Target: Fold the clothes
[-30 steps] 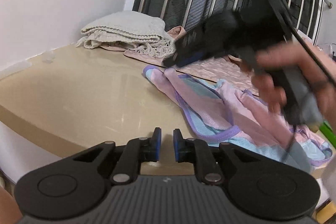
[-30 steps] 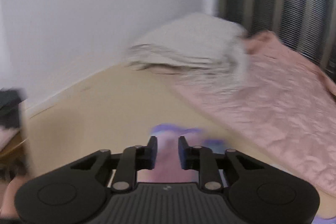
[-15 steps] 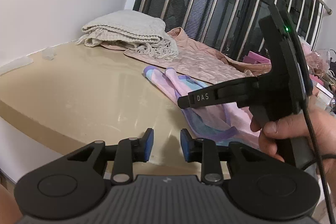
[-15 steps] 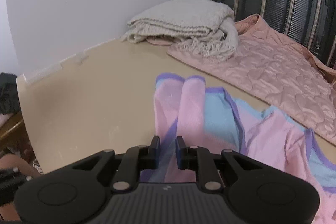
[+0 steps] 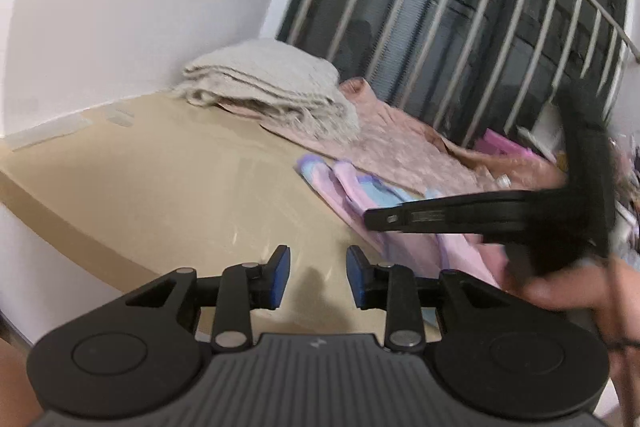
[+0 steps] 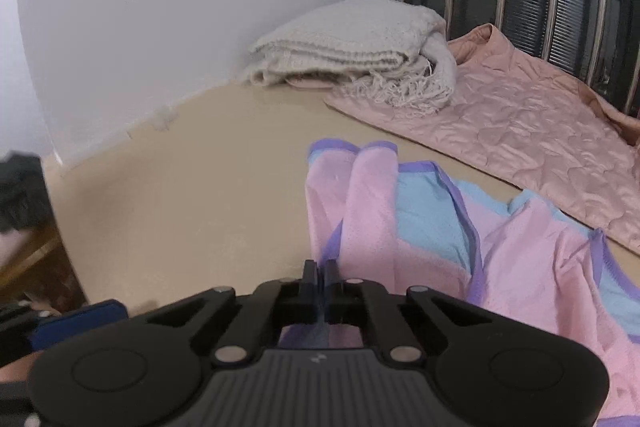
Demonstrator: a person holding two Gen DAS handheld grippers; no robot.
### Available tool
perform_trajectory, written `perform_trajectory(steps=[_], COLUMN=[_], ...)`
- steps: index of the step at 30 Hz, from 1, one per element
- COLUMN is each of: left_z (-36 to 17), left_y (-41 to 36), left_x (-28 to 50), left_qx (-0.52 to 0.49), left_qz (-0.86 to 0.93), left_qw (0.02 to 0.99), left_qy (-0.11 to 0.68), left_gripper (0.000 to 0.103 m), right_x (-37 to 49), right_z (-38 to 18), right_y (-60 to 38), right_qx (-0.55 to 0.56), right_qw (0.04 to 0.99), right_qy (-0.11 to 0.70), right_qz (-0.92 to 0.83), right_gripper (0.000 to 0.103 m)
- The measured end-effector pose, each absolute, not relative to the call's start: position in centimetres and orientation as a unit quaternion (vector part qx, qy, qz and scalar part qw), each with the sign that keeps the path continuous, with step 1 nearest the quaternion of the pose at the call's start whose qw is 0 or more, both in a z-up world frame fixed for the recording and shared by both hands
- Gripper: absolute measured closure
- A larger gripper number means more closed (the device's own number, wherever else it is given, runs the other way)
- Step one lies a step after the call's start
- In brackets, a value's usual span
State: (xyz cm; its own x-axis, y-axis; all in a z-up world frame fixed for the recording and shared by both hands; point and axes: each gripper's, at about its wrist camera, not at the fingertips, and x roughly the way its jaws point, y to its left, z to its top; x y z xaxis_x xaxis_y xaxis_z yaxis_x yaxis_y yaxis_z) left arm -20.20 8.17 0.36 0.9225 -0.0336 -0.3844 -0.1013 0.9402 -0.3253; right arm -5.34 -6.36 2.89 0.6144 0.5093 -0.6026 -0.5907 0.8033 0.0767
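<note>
A pink, light-blue and purple-trimmed garment lies crumpled on the beige table, its folded end pointing towards the wall. My right gripper is shut on the garment's near left hem, with cloth showing under the jaws. In the left wrist view the same garment sits right of centre. There the right gripper reaches over it from the right, held by a hand. My left gripper hovers above the bare table just left of the garment, open, with nothing between its blue pads.
A folded cream knitted blanket lies at the back by the white wall, on a pink quilted cover along the barred window. The table's curved edge runs along the left, with dark items beyond it.
My right gripper has dropped to the garment's near edge and its jaws have closed on the hem. The left gripper's jaws have spread wider and it has shifted sideways a little.
</note>
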Motion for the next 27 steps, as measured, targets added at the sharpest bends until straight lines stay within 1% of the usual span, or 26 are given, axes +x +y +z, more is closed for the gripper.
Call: perform_trajectory(steps=[4, 6, 7, 8, 10, 12, 14, 15, 18, 21, 24, 26, 27], left_z=[1.1, 1.3, 1.5, 1.7, 1.6, 1.5, 1.5, 1.5, 1.1, 0.7, -0.5, -1.3, -1.3], left_y=[11.3, 13.2, 14.0, 14.8, 15.3, 14.8, 13.7, 13.2, 11.8, 11.2, 10.5, 10.3, 10.4], left_x=[-20.8, -21.3, -21.4, -21.4, -21.0, -20.4, -19.1, -18.4, -16.1, -14.5, -14.6, -15.0, -15.3], left_qx=[-0.211, -0.239, -0.247, -0.255, -0.249, -0.231, -0.193, -0.173, -0.123, -0.108, -0.087, -0.069, -0.061], left_qz=[0.059, 0.087, 0.098, 0.107, 0.107, 0.098, 0.083, 0.075, 0.072, 0.049, 0.036, 0.045, 0.056], left_qw=[0.961, 0.956, 0.953, 0.950, 0.951, 0.955, 0.962, 0.965, 0.970, 0.965, 0.958, 0.957, 0.956], left_qy=[0.166, 0.148, 0.145, 0.142, 0.149, 0.161, 0.173, 0.179, 0.196, 0.234, 0.270, 0.279, 0.281], left_gripper=[0.073, 0.073, 0.070, 0.064, 0.063, 0.058, 0.048, 0.046, 0.045, 0.045, 0.046, 0.051, 0.051], right_x=[-8.0, -9.1, -9.4, -9.7, -10.2, -10.2, -9.2, -8.1, -4.5, -0.2, 3.1, 4.4, 4.8], right_z=[5.4, 5.5, 5.1, 4.4, 3.1, 3.4, 4.5, 5.2, 6.4, 5.7, 4.3, 3.4, 2.9], right_y=[-6.7, -6.0, -5.4, -4.7, -3.4, -3.7, -4.9, -5.6, -6.2, -5.1, -3.6, -2.4, -1.8], right_qx=[-0.026, -0.030, -0.042, -0.061, -0.099, -0.092, -0.050, -0.032, -0.061, -0.119, -0.133, -0.146, -0.156], right_qw=[0.878, 0.853, 0.843, 0.833, 0.820, 0.822, 0.828, 0.839, 0.883, 0.902, 0.896, 0.884, 0.875], right_qy=[0.273, 0.280, 0.287, 0.297, 0.317, 0.312, 0.304, 0.302, 0.294, 0.312, 0.326, 0.328, 0.331], right_qz=[0.393, 0.440, 0.454, 0.462, 0.467, 0.467, 0.468, 0.451, 0.360, 0.275, 0.271, 0.300, 0.317], right_gripper=[0.102, 0.101, 0.099, 0.097, 0.078, 0.077, 0.077, 0.077, 0.076, 0.076, 0.076, 0.068, 0.055])
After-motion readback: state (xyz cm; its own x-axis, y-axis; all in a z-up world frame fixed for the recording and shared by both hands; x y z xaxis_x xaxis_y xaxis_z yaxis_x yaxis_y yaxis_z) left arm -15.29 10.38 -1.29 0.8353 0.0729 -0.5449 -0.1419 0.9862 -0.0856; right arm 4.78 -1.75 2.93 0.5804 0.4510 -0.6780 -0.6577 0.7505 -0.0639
